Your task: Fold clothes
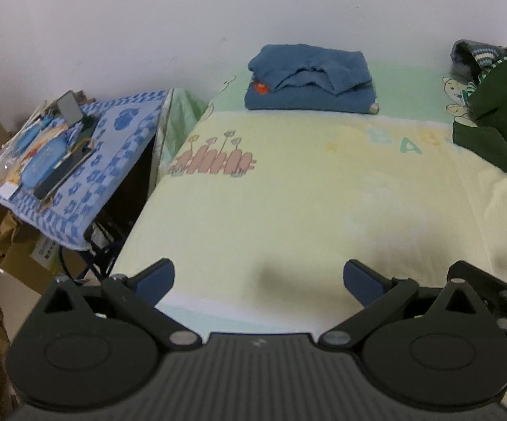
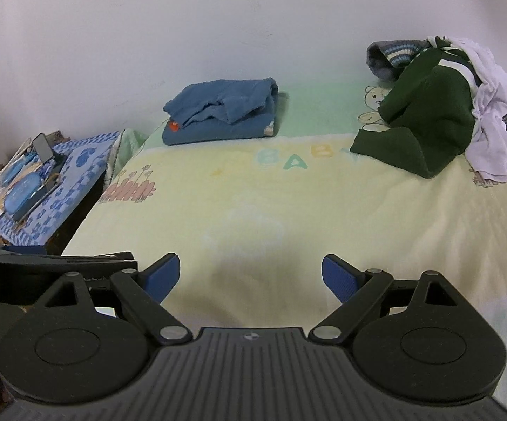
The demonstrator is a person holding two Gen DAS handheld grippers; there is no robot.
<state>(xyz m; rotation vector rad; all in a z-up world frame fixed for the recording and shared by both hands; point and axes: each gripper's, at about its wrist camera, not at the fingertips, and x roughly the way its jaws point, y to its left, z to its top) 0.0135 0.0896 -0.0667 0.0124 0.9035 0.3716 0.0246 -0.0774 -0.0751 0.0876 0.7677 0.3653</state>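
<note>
Both claws stand wide apart and grip nothing: the left gripper [image 1: 258,282] hangs over the near edge of the bed at the bottom of its frame, and the right gripper [image 2: 250,277] does the same just beside it, its neighbour showing at the lower left of the right wrist view. Beyond the blue pads [image 2: 164,275] the yellow blanket [image 2: 288,210] lies bare through the middle of the frame. At upper centre, against the wall, a blue garment [image 2: 222,112] lies as a folded block, though its top layer is rumpled. At the upper right sits an unfolded heap: a dark green garment [image 2: 425,119] draped forward, a white garment [image 2: 492,122] to its right and a striped grey piece [image 2: 390,56] behind. By my reading the heap remains to be folded. The risk is there: the pieces overlap, so a pinch on the green cloth may drag the white one along, or catch the blanket beneath. A careless pass near the blue block could undo its loose top fold. The cluttered side table [image 2: 78,172] at left lies close to the left claw's swing.
</note>
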